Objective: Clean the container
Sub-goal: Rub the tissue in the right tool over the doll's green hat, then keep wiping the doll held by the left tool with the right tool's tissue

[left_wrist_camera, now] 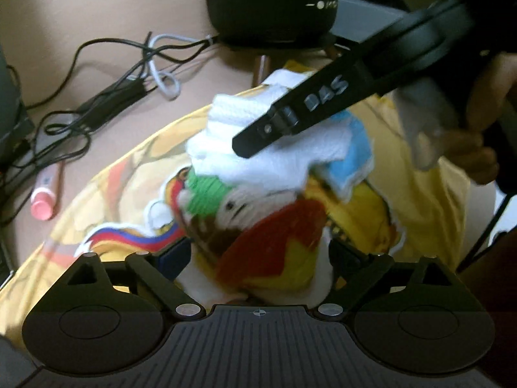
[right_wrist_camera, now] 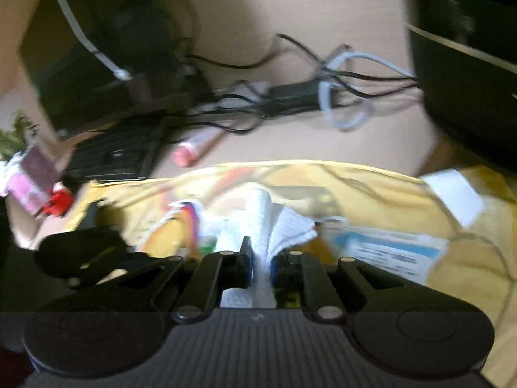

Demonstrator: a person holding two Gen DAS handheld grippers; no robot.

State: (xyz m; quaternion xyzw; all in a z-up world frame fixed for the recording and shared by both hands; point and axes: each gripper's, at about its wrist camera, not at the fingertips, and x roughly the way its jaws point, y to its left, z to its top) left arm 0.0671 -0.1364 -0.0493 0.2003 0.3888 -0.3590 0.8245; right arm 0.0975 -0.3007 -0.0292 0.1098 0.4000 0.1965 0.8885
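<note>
My left gripper (left_wrist_camera: 258, 258) is shut on a colourful container (left_wrist_camera: 274, 239) with red, yellow and green print, held over a yellow printed cloth (left_wrist_camera: 129, 194). My right gripper (right_wrist_camera: 260, 265) is shut on a white paper towel (right_wrist_camera: 268, 223). In the left wrist view the right gripper's finger (left_wrist_camera: 290, 123) presses the white towel (left_wrist_camera: 258, 152) onto the container's top. A blue-and-white packet (left_wrist_camera: 352, 148) lies just behind the towel. The view is blurred.
A tangle of black and white cables (left_wrist_camera: 122, 87) lies on the beige table (left_wrist_camera: 64, 16). A pink-capped tube (left_wrist_camera: 43, 197) lies at the left. A black round appliance (left_wrist_camera: 271, 9) stands at the back. A keyboard (right_wrist_camera: 113, 155) and speaker (right_wrist_camera: 97, 48) are further left.
</note>
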